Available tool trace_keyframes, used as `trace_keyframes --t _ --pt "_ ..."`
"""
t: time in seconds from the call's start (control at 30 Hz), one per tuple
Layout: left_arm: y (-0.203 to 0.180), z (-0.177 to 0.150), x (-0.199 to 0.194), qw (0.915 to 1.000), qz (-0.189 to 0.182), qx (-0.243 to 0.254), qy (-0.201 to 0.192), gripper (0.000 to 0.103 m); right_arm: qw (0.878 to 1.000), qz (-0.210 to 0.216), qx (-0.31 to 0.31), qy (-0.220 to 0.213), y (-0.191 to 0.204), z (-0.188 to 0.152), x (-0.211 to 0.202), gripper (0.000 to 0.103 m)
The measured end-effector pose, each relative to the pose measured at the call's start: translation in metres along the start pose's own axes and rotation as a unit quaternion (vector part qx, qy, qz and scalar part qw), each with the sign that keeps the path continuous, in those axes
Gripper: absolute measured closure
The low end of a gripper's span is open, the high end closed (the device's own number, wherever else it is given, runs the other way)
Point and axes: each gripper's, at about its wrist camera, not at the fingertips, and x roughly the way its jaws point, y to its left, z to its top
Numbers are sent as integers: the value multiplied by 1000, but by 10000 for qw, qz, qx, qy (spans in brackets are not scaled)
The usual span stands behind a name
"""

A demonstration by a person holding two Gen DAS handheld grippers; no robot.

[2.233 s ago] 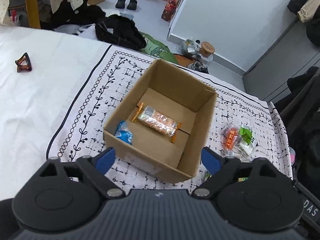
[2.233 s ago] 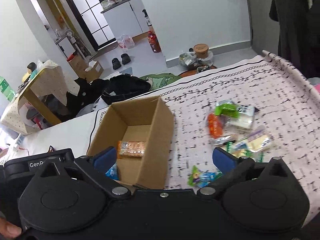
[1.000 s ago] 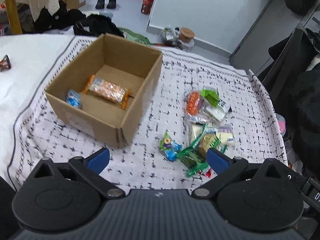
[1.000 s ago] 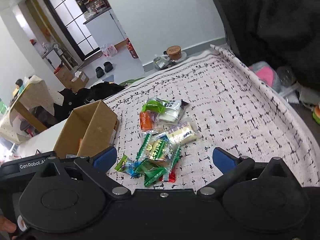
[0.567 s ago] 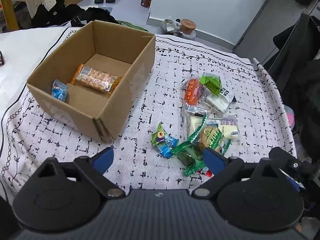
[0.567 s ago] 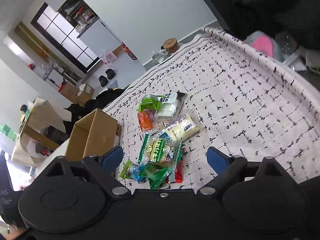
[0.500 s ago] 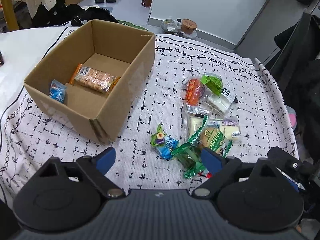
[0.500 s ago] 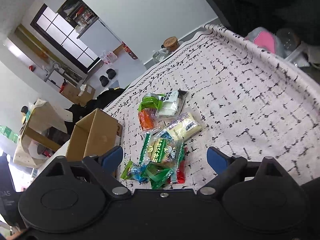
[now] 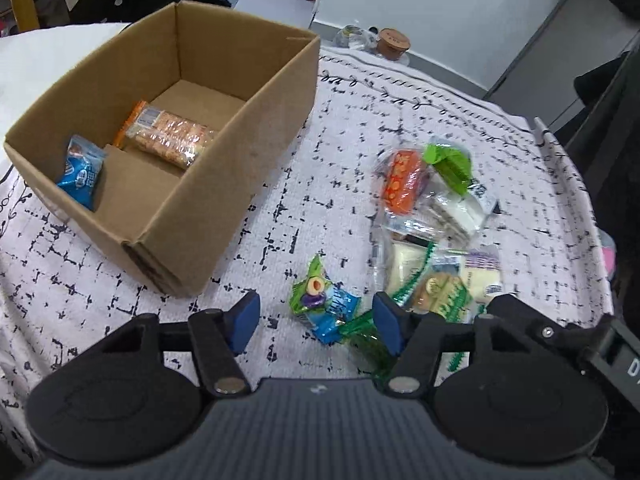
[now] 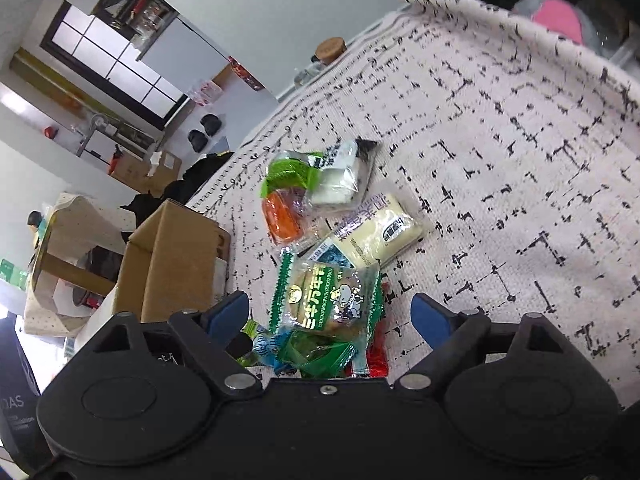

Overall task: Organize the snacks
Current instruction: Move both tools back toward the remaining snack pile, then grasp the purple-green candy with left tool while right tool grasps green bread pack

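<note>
Two snacks lie in the box [image 9: 248,92]; a pile of snacks [image 9: 432,224] waits on the tabletop [image 9: 328,160]. Both tools, left tool [image 9: 316,316] and right tool [image 10: 330,314], are spread wide, holding nothing.

Both grippers were black plastic with round pivot discs and silver screws. The left gripper [image 9: 316,320] and right gripper [image 10: 330,314] had blue fingertip pads.

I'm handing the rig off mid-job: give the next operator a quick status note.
Left tool: open, empty, over the small green-blue packet.
Right tool: open, empty, over the green-edged cake packet.
Box: holds a cracker pack and a blue packet.
Left to do: the snack pile on the cloth beside the box, none picked yet.
</note>
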Motion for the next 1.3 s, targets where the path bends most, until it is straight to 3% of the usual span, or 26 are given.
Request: trace_keyframes --t 0.33,0.43,0.47,0.5,0.93,1.0,1.03,1.1,1.17,1.3 --pt "7 2 37 9992 -10 -249 323 45 9994 83 265 210 -9 4 21 15" --pt "9 5 40 9990 -47 -337 288 56 9992 71 274 267 -9 6 28 15" --pt "9 5 41 9991 -69 -316 291 66 9991 76 294 296 -9 6 31 15" --pt "9 6 42 9989 -99 -317 317 69 9990 71 303 322 -9 6 34 15" --pt "15 8 39 9987 -154 -367 312 71 9993 -111 148 333 2 5 53 10" --pt "16 8 37 9987 -135 -389 284 71 9992 -172 101 352 1 4 55 15" --pt "16 8 36 9988 -133 -388 270 71 9990 -254 34 376 1 3 56 27" --pt "15 9 34 9989 -107 -375 252 71 9990 -276 7 361 2 2 55 34" --pt "15 9 31 9990 -92 -370 246 71 9992 -239 -51 306 2 1 49 48" --pt "15 10 17 9992 -145 -336 135 71 9993 -274 -83 260 0 -1 39 53"
